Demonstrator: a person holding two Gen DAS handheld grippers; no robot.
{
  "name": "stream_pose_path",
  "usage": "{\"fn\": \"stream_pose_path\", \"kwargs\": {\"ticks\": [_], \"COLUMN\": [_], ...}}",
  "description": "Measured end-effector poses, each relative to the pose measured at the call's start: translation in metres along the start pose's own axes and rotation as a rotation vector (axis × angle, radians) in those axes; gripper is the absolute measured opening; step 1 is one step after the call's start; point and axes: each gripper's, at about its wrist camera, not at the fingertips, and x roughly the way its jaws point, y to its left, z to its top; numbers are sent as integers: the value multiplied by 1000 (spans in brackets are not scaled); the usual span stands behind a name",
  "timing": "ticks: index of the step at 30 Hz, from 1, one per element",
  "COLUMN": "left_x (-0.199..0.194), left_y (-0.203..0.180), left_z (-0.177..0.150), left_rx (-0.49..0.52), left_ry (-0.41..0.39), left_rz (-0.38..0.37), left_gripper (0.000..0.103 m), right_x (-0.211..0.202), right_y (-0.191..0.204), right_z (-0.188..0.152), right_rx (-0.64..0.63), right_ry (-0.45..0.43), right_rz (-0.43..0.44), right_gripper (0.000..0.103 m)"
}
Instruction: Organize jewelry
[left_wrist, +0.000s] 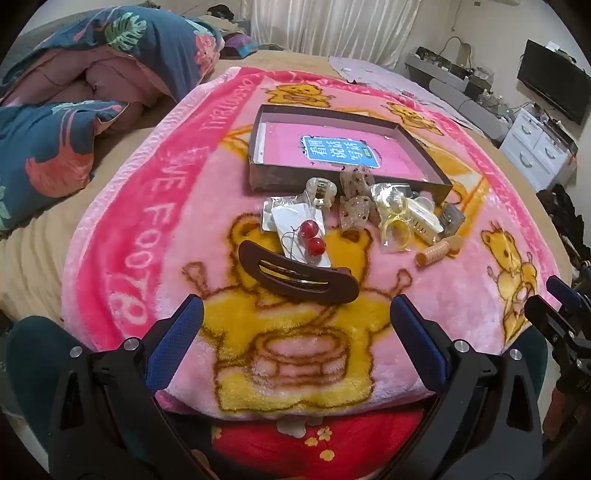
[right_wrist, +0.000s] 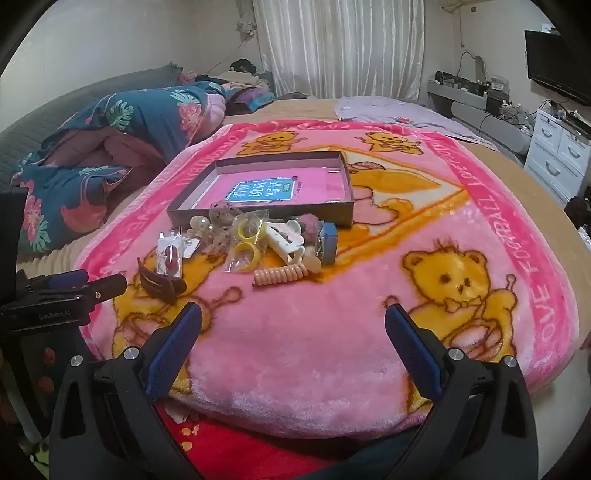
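Bed, covered by a pink fleece blanket (left_wrist: 177, 229) with teddy-bear print; all items lie on this blanket.

1. Shallow dark cardboard box (left_wrist: 332, 182), open top, toward the blanket's far edge. A pink booklet with a blue label (left_wrist: 340, 151) lies flat inside it.
2. Brown hair claw clip (left_wrist: 299, 275), nearest the blanket's near edge, lying flat just ahead of the left hand-held gripper.
3. Pair of red ball earrings (left_wrist: 312, 236) on a white card in a clear sleeve, touching the brown clip's far side.
4. Clear-cream claw clip (left_wrist: 321, 192), against the box's near wall.
5. Translucent speckled hair clips (left_wrist: 354, 199), beside the cream clip, against the same wall.
6. Clear packet with yellow rings (right_wrist: 245, 245), in the middle of the pile.
7. White hair clip (right_wrist: 284, 240), touching the packet's right side.
8. Peach spiral hair tie (right_wrist: 280, 276), on the pile's near side, toward the right.
9. Small blue box (right_wrist: 328, 236), at the pile's right end, near the cardboard box's near right corner.

Left hand-held gripper (left_wrist: 295, 317): jaws spread wide, nothing between them, above the blanket's near edge, tilted down at the brown clip.

Right hand-held gripper (right_wrist: 293, 325): jaws spread wide, empty, above bare blanket near the near edge, well apart from the pile.

Folded floral quilt (right_wrist: 122, 147) lies on the bed beyond the blanket's left edge.
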Motion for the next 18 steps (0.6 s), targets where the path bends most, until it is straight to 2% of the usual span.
{"fn": "stream_pose_path", "kwargs": {"ticks": [18], "left_x": [-6], "left_y": [-1], "left_z": [2], "left_rx": [4], "left_ry": [-18], "left_rz": [-14], "left_gripper": [95], "right_x": [-4], "right_y": [3], "right_z": [-1], "right_rx": [1], "right_ry": [-11], "right_rz": [3], "right_gripper": [99]}}
